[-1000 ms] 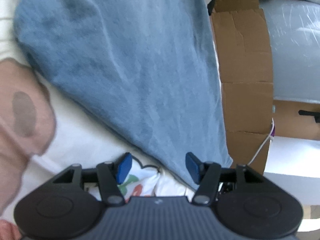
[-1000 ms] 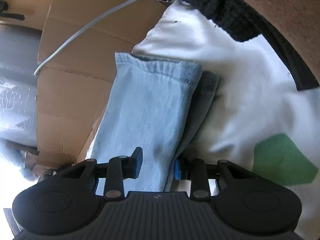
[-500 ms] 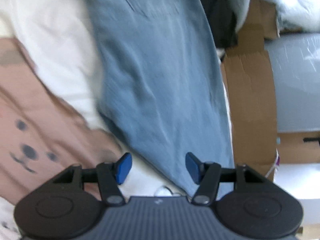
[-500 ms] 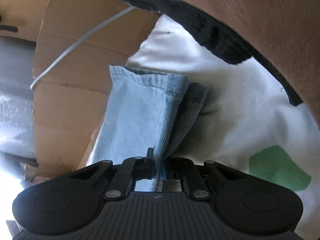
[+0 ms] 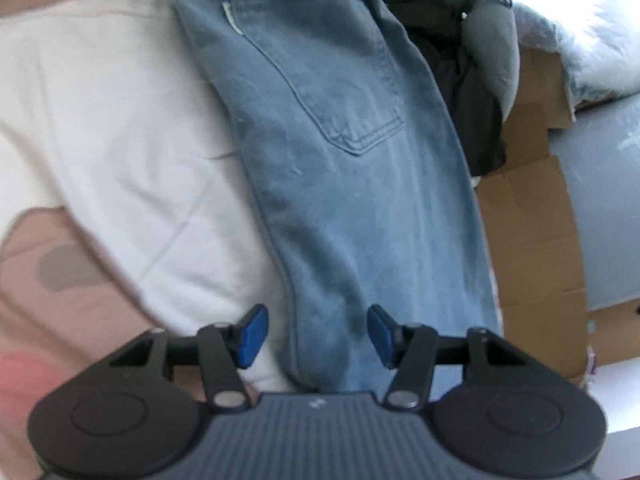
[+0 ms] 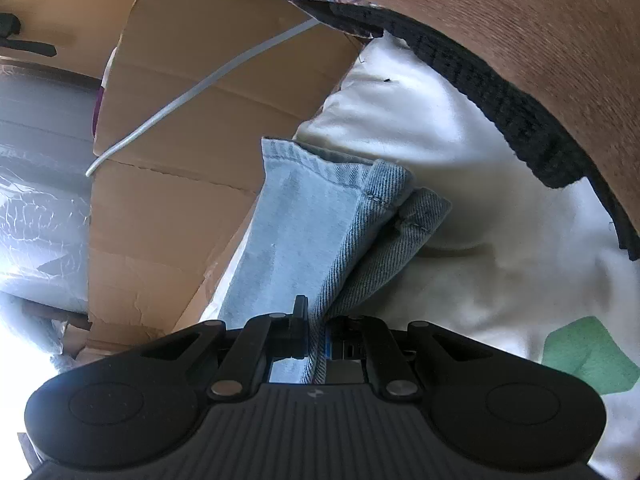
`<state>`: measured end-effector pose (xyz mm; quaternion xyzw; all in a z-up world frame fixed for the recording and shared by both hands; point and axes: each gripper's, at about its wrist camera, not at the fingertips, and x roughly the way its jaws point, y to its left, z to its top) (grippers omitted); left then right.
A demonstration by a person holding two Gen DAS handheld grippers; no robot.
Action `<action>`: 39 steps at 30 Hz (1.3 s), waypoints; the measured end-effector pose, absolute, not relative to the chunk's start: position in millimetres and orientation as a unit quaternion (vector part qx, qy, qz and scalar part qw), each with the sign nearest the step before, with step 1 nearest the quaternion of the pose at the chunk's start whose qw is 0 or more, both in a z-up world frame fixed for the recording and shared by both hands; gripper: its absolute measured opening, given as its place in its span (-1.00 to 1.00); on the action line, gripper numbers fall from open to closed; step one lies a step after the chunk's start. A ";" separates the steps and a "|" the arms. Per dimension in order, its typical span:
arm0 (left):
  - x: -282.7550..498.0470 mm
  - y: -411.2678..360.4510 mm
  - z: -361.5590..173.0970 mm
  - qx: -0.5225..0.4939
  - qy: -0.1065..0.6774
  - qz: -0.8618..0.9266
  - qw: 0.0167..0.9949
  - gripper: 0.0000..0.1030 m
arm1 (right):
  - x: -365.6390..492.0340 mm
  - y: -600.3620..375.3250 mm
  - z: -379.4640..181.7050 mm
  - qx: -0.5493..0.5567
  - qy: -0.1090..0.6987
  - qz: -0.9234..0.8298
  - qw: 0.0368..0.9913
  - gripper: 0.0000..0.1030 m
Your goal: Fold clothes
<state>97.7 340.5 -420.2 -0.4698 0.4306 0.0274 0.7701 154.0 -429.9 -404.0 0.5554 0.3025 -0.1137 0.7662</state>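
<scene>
A: How far along are you?

B: Early, I'd judge. Your right gripper (image 6: 316,340) is clamped on the hem end of the jeans (image 5: 352,184); no cross-fold shows yet. They run down the frame's centre across the white bedding (image 5: 120,128).

A: And your left gripper (image 5: 314,334)?

B: Jaws apart over the denim, holding nothing.

A: Count?

B: One pair of jeans, two grippers, some cardboard (image 6: 192,128) behind.
</scene>
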 end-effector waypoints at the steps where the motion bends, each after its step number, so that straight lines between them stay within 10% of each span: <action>1: 97.4 344.0 -423.6 -0.482 0.428 0.017 0.765 0.13 | 154.3 -429.6 -404.6 0.554 0.304 -0.114 0.766 -0.88; 10: 128.2 332.8 -438.0 -0.507 0.417 -0.041 0.754 0.23 | 158.6 -430.4 -404.5 0.550 0.309 -0.102 0.769 -0.88; 15: 123.4 324.2 -451.3 -0.535 0.424 -0.054 0.729 -0.43 | 157.9 -430.5 -410.4 0.560 0.303 -0.096 0.765 -0.88; 27: 144.9 315.5 -468.1 -0.553 0.418 -0.039 0.720 -0.14 | 166.1 -436.4 -436.1 0.569 0.305 -0.126 0.753 -0.76; 39: 133.2 322.7 -439.5 -0.498 0.452 -0.042 0.739 -0.56 | 168.1 -425.3 -402.6 0.562 0.285 -0.143 0.763 -0.88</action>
